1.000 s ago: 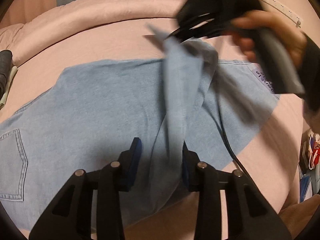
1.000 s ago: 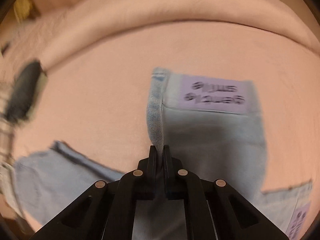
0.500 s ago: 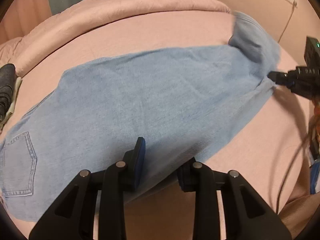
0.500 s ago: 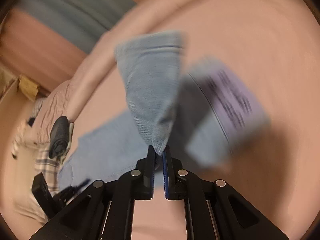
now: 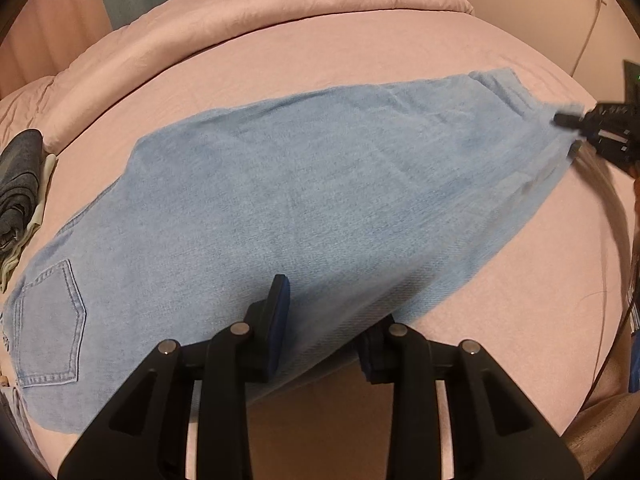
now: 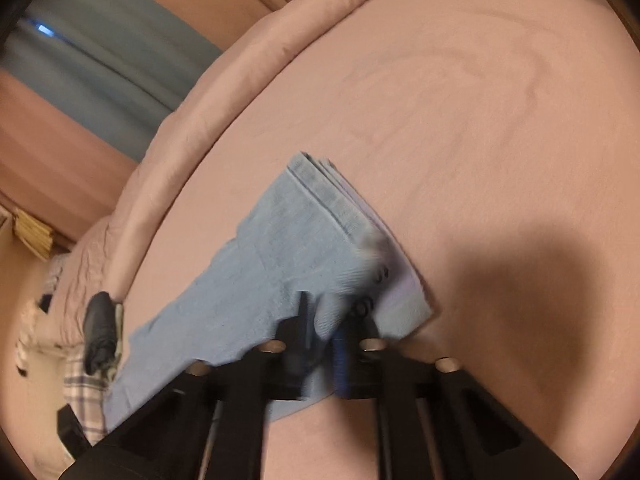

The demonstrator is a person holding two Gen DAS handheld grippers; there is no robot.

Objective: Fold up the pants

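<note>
Light blue jeans (image 5: pixel 304 208) lie spread flat across the pink bed (image 5: pixel 360 52), back pocket (image 5: pixel 50 320) at the lower left. My left gripper (image 5: pixel 324 328) is open at the near edge of the denim, its jaws apart either side of the cloth and not closed on it. My right gripper (image 6: pixel 322 320) sits at the hem end of the jeans (image 6: pixel 292 256), jaws a little apart with cloth between them; the view is blurred. The right gripper also shows at the far right of the left wrist view (image 5: pixel 576 128).
A folded dark garment (image 5: pixel 20 184) lies at the bed's left edge, also seen in the right wrist view (image 6: pixel 100 328). A rolled pink duvet (image 5: pixel 240 12) runs along the far side. A cable (image 5: pixel 612 264) trails at the right.
The right gripper carried the lifted leg end to the right and laid it down, so the jeans now lie flat. Its jaws have parted. The left gripper stayed open.
</note>
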